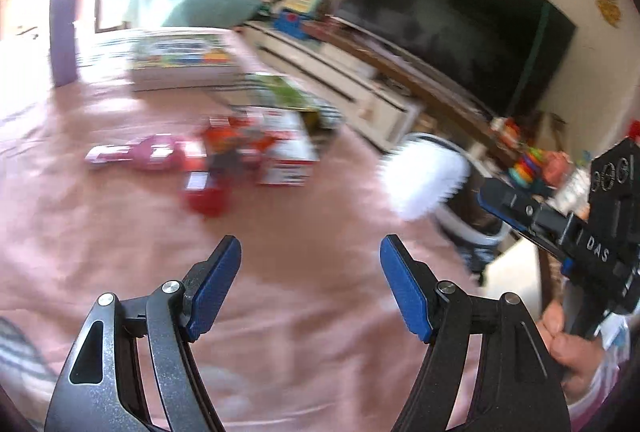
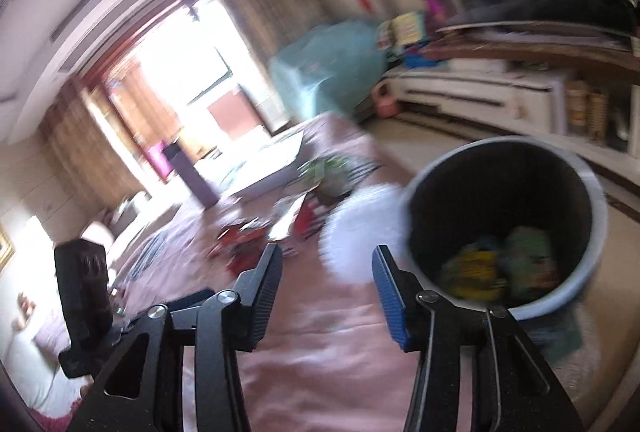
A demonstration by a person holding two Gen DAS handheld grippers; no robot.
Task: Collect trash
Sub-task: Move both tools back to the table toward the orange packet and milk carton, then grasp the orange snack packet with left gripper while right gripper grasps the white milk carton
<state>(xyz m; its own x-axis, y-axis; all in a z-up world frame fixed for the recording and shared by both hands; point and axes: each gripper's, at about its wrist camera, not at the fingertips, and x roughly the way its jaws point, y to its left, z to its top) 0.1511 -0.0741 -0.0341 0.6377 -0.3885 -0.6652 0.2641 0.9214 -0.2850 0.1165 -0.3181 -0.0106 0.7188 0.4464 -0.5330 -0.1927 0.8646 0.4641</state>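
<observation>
Currently, right gripper (image 2: 322,282): jaws apart, empty.
Left gripper (image 1: 310,272): wide, empty.
White wad (image 2: 360,228): airborne ahead, beside waste bin (image 2: 596,199).
Packaging litter (image 1: 248,151): ahead-left.
Risk: wad drops short onto pink cloth (image 1: 120,232).

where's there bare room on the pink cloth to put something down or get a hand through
The pink cloth lies bare right ahead of the left gripper, up to the red and white packets. Another bare stretch runs left of the magenta wrapper. It is crowded around the packets and the box stack, and at the right edge by the white blurred object and bin.
</observation>
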